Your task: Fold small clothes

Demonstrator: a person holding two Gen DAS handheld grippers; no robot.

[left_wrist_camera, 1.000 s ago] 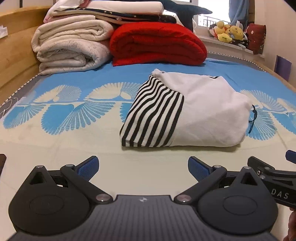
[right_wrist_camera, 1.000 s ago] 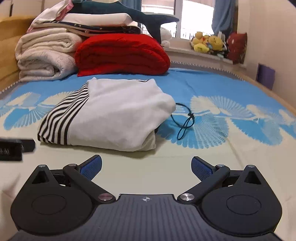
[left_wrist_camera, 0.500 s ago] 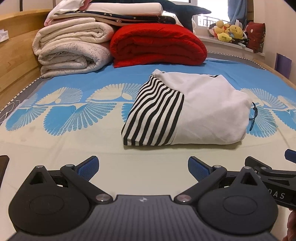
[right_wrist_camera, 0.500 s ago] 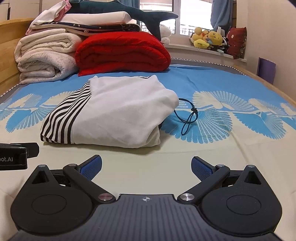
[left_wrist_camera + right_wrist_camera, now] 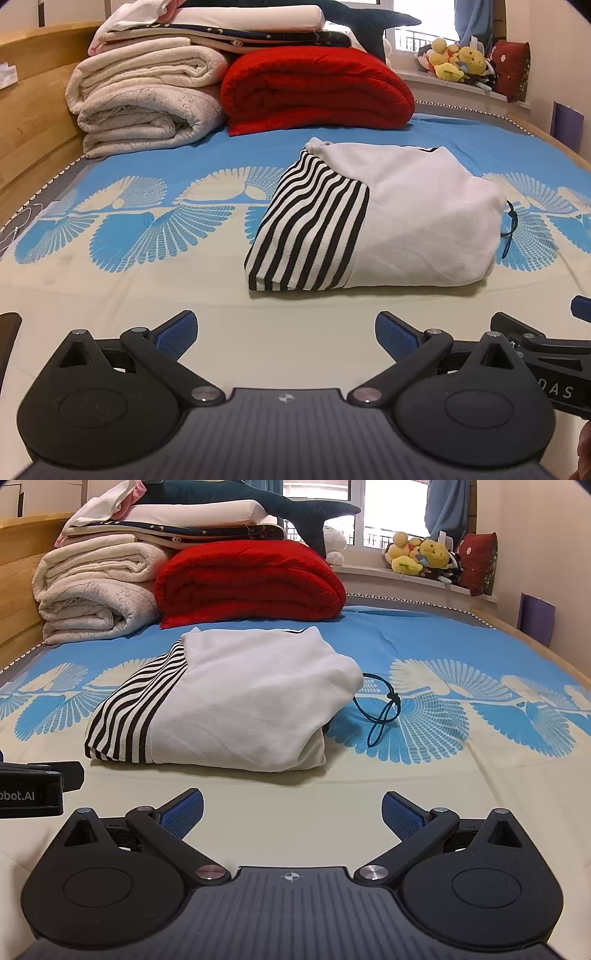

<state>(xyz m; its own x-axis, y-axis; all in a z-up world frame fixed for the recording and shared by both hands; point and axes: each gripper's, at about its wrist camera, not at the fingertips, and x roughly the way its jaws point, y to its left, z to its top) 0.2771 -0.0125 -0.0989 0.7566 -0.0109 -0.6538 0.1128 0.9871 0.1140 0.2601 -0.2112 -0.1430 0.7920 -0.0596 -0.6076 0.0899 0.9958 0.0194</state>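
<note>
Hoodie (image 5: 399,218) sits folded on the bedsheet (image 5: 147,280), drawstring (image 5: 384,716) poking out. Left gripper (image 5: 286,332) & right gripper (image 5: 291,810) both spread wide, holding nothing, just short of it.

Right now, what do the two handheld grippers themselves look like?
Both match: the left gripper and right gripper have matte black linkage arms with silver pivot pins, blue textured pads, round black housings and a ribbed grey body with a small emblem. White lettering marks each one's side. No cables or sleeves show.

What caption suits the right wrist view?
Open right gripper faces a folded white, stripe-sleeved top on the bed.
</note>
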